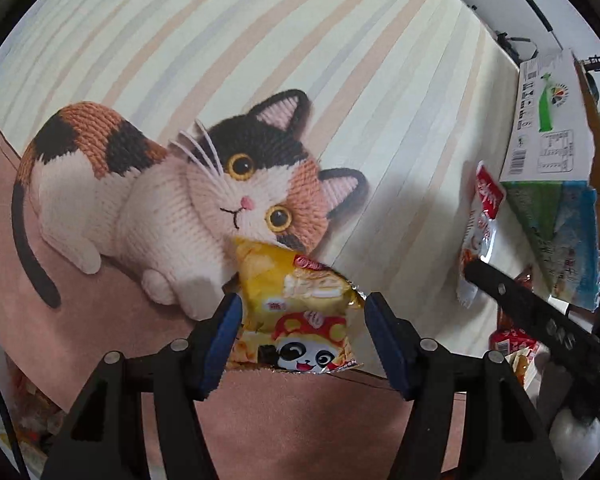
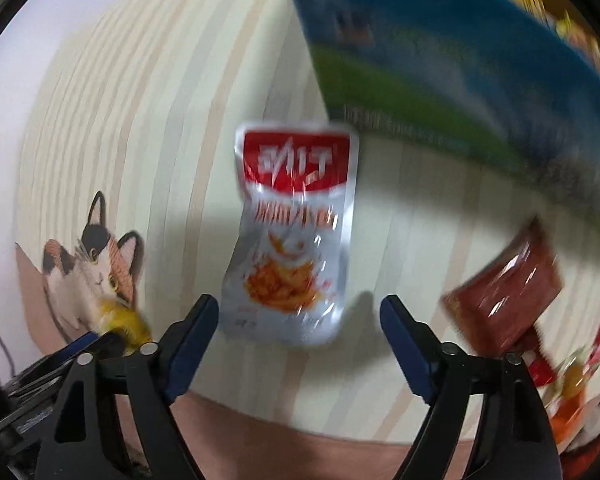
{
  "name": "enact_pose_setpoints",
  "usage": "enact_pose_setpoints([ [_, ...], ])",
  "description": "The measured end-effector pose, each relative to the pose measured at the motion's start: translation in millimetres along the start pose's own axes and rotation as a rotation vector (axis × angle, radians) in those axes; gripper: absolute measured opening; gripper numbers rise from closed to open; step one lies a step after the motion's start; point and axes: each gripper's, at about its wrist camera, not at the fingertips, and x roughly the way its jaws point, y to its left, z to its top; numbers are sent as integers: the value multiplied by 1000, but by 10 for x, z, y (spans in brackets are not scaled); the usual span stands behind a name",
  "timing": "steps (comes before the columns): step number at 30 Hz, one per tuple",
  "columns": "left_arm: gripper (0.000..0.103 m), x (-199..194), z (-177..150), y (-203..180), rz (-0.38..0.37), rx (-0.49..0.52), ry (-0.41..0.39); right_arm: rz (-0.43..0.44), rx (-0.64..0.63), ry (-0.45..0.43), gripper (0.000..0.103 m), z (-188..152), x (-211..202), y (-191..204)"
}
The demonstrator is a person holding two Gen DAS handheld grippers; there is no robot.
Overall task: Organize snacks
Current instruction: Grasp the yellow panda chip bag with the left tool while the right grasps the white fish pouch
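Observation:
A yellow snack packet (image 1: 296, 312) with a panda picture lies on the striped mat with a printed cat. My left gripper (image 1: 300, 332) is open, its blue-padded jaws on either side of the packet; I cannot tell if they touch it. The packet also shows in the right wrist view (image 2: 124, 320). A silver and red snack pouch (image 2: 292, 240) lies flat just ahead of my right gripper (image 2: 300, 336), which is open and empty. The pouch also shows at the right of the left wrist view (image 1: 480, 236). The right wrist view is blurred.
A blue and green carton (image 1: 556, 216) stands at the right, also in the right wrist view (image 2: 440, 60). A dark red packet (image 2: 508, 292) and other red and orange snacks (image 2: 572, 380) lie right of it. More snacks (image 1: 512, 340) lie under the right gripper arm (image 1: 540, 316).

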Motion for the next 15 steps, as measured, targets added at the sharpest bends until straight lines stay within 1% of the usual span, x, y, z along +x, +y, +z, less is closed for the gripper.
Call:
enact_pose_setpoints([
  [3, 62, -36, -15, 45, -9, -22, 5, -9, 3, 18, 86, 113, 136, 71],
  [4, 62, -34, -23, 72, -10, -29, 6, -29, -1, 22, 86, 143, 178, 97],
  [7, 62, -29, -38, 142, -13, -57, 20, -136, -8, 0, 86, 167, 227, 179],
  [10, 62, -1, -40, 257, -24, -94, 37, -158, -21, -12, 83, 100, 260, 295],
  [12, 62, 19, -38, 319, -30, -104, 42, -157, -31, -23, 80, 46, 261, 321],
  [13, 62, 49, -65, 447, -35, -105, 45, -157, -41, -27, 76, 2, 236, 303],
  [14, 62, 49, -71, 458, -35, -102, 49, -157, -54, -28, 72, -99, 177, 239],
  [15, 62, 54, -71, 465, -35, -97, 50, -156, -64, -27, 69, -193, 155, 191],
])
